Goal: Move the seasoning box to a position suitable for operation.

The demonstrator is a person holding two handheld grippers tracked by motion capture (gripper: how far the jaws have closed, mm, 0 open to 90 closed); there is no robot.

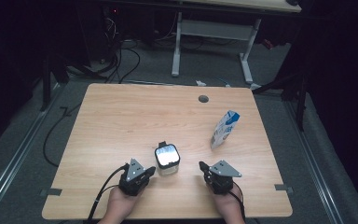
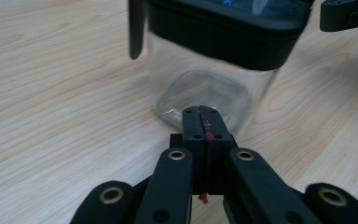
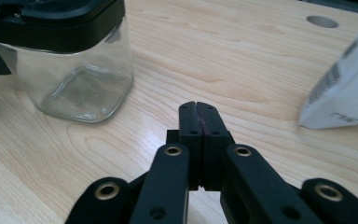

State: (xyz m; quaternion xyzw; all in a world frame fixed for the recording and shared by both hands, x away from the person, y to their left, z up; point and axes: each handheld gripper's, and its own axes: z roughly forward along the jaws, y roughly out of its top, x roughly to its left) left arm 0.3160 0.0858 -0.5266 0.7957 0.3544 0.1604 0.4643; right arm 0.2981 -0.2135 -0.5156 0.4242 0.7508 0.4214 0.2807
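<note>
Both grippers, L (image 1: pixel 150 171) & R (image 1: pixel 203 166), hold nothing, jaws closed. Clear jar (image 1: pixel 167 158) w/ black lid sits between them, near table's (image 1: pixel 121 116) front edge. Risk: my closed tips could nudge & tip jar, or bump carton (image 1: pixel 224 129).

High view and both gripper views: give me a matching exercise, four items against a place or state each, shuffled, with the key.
Items:
1. glass jar
2. carton
3. left gripper
4. round hole

Places or states:
A. near the table's far edge
B. jaws shut with nothing between them, tips just short of the jar
C. clear and empty, black lid on, between the two grippers
D. white and blue, standing at the right of the table

Pairs: 1-C, 2-D, 3-B, 4-A
</note>
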